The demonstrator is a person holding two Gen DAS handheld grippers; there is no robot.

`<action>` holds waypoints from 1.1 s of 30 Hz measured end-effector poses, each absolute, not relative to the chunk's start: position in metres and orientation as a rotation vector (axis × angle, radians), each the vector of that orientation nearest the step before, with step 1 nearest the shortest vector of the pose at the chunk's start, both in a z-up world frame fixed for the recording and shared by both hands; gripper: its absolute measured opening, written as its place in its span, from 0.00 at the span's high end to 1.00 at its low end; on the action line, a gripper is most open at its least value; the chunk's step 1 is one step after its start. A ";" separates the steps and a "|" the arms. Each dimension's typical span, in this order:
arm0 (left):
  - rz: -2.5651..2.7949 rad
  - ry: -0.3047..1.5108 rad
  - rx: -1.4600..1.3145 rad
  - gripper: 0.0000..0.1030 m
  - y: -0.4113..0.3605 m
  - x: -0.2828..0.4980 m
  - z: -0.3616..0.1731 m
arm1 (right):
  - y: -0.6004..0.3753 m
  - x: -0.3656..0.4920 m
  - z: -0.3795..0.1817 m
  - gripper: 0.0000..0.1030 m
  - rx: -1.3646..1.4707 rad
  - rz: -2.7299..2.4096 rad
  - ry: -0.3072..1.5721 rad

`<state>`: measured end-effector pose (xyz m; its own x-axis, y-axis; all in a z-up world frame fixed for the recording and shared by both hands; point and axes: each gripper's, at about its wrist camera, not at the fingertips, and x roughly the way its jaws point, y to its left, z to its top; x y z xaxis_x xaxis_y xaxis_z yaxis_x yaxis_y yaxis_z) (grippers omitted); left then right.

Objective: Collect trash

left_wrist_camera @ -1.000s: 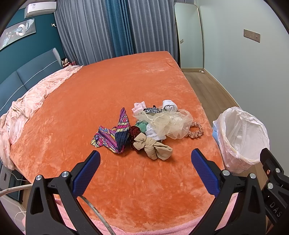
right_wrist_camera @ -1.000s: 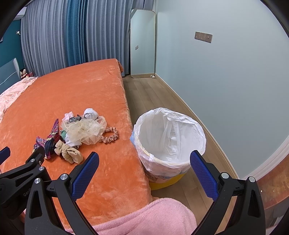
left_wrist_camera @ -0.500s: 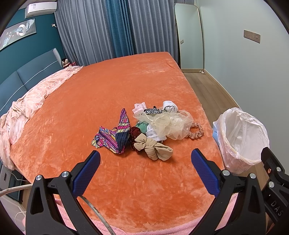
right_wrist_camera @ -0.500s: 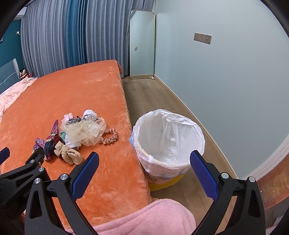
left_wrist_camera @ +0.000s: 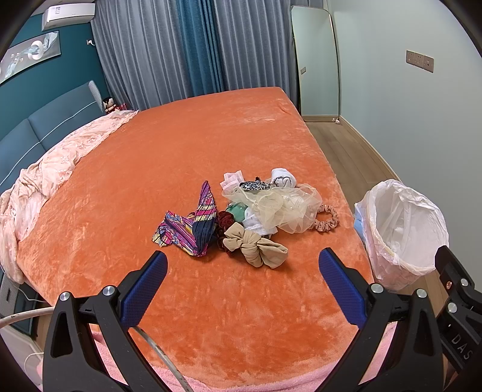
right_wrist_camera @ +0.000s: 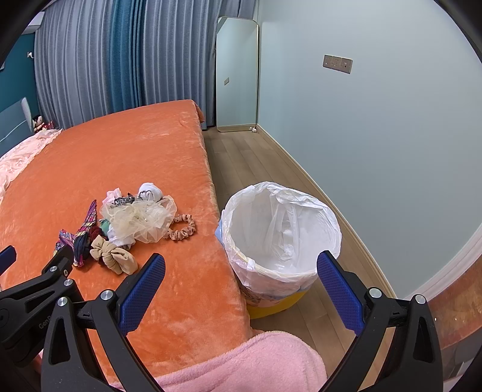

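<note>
We see a bedroom. A large bed with an orange plush cover fills most of the left-wrist view; a rumpled pale pink quilt lies along its headboard side. The upholstered headboard is blue, set against a dark teal wall with a framed picture and an air conditioner above. Grey and blue curtains cover the far wall. A tall mirror leans in the corner. The side wall is pale blue-grey with a switch panel. Light wood floor, white skirting.
</note>
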<state>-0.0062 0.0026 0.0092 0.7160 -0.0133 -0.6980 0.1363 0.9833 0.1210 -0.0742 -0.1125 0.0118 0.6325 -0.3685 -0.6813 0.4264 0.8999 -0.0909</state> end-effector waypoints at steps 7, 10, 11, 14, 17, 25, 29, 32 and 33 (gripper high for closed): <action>-0.086 0.759 0.153 0.07 0.004 -0.003 0.013 | -0.111 -0.076 0.010 0.06 0.078 -0.455 0.761; -0.092 0.767 0.143 0.07 0.007 -0.004 0.009 | -0.109 -0.076 0.010 0.06 0.080 -0.459 0.748; -0.094 0.770 0.141 0.07 0.008 -0.003 0.008 | -0.109 -0.076 0.010 0.06 0.083 -0.458 0.745; -0.104 0.777 0.139 0.07 0.012 -0.001 0.003 | -0.104 -0.074 0.006 0.06 0.085 -0.448 0.747; -0.105 0.769 0.146 0.07 0.020 0.000 -0.004 | -0.096 -0.069 0.000 0.07 0.074 -0.423 0.757; -0.048 0.801 0.119 0.07 0.066 0.026 -0.033 | -0.067 -0.045 -0.027 0.07 0.062 -0.335 0.796; -0.033 0.808 0.103 0.07 0.088 0.041 -0.045 | -0.054 -0.025 -0.042 0.07 0.107 -0.267 0.819; -0.027 0.827 0.100 0.07 0.102 0.057 -0.058 | -0.043 -0.004 -0.056 0.07 0.135 -0.237 0.850; -0.027 0.832 0.100 0.07 0.106 0.061 -0.061 | -0.040 0.001 -0.060 0.07 0.134 -0.234 0.858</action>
